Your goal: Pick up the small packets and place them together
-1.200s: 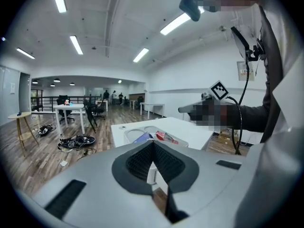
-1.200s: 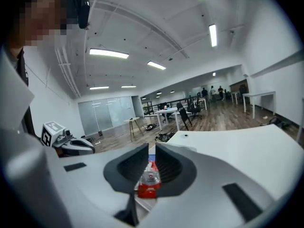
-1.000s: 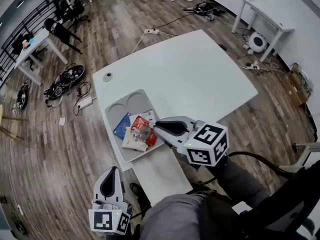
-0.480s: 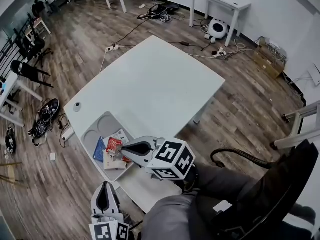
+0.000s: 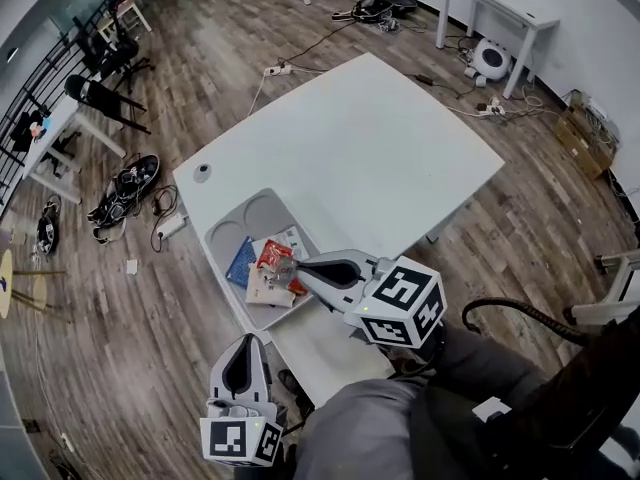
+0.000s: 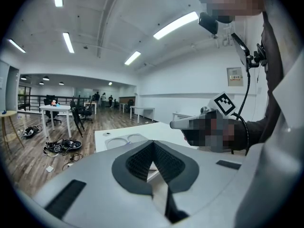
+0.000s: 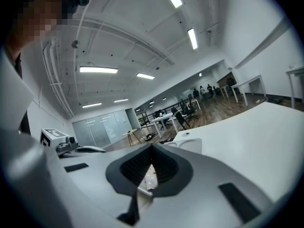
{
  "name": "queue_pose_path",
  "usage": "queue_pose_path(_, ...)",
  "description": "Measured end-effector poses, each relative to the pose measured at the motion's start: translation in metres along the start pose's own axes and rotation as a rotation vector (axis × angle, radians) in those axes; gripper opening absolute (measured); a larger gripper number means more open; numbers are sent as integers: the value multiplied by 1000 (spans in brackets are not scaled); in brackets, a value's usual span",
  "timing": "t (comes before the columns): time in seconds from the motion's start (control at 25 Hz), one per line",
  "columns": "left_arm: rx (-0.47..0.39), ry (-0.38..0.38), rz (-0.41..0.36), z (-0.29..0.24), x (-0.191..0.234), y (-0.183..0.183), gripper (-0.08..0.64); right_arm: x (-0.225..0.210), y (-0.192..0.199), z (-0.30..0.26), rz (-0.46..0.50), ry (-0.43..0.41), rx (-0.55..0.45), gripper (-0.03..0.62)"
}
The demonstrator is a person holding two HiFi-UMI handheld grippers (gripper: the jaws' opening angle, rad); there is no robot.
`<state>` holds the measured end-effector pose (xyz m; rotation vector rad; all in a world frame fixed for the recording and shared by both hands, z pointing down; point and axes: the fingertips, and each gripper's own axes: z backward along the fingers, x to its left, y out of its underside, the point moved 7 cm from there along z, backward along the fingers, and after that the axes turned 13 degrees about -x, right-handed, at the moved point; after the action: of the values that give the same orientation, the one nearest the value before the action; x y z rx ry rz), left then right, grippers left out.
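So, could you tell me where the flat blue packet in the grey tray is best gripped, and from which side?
Probably its left edge in the head view, approached from that side. The flat blue packet lies in the grey tray at the left of the pile; that edge looks bare, while the crinkled red packet crowds its right side. One jaw would have to slip underneath.

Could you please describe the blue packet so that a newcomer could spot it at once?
On the big white table, find the grey tray with round wells at the near-left edge. In its heap of packets, the flat blue packet lies leftmost, the only blue among red and white.
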<state>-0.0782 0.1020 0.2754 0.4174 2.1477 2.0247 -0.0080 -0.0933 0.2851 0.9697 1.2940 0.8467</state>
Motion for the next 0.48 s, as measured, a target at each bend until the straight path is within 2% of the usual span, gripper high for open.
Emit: queue_pose_path(0.48, -30, -25, -13, -1, 2, -8, -12, 4, 0, -7, 41, -19, 27, 5)
